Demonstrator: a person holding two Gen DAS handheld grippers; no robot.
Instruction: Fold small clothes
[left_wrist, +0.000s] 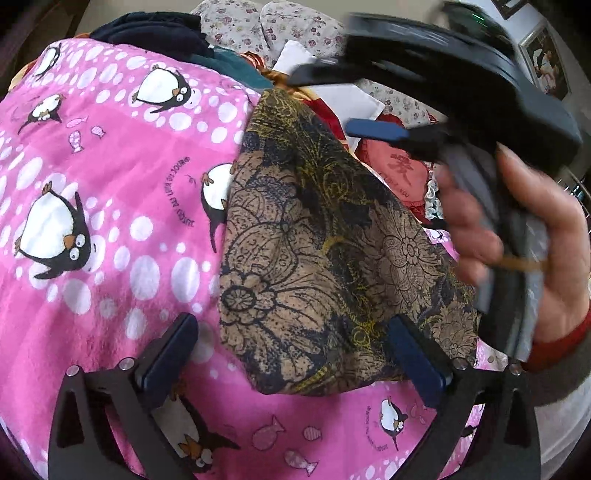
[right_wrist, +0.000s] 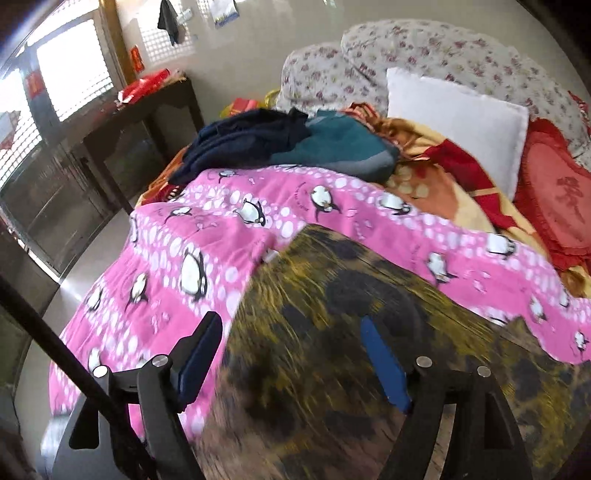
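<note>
A small brown garment with a black and yellow flower print lies on the pink penguin blanket. My left gripper is open just above its near edge, with one finger on each side. My right gripper, held in a hand, shows blurred at the upper right of the left wrist view, open, above the garment's far end. In the right wrist view the right gripper is open over the blurred garment, holding nothing.
Dark blue and teal clothes are piled at the far side of the blanket. A white pillow, a red heart cushion and floral bedding lie behind. A dark wooden table stands left of the bed.
</note>
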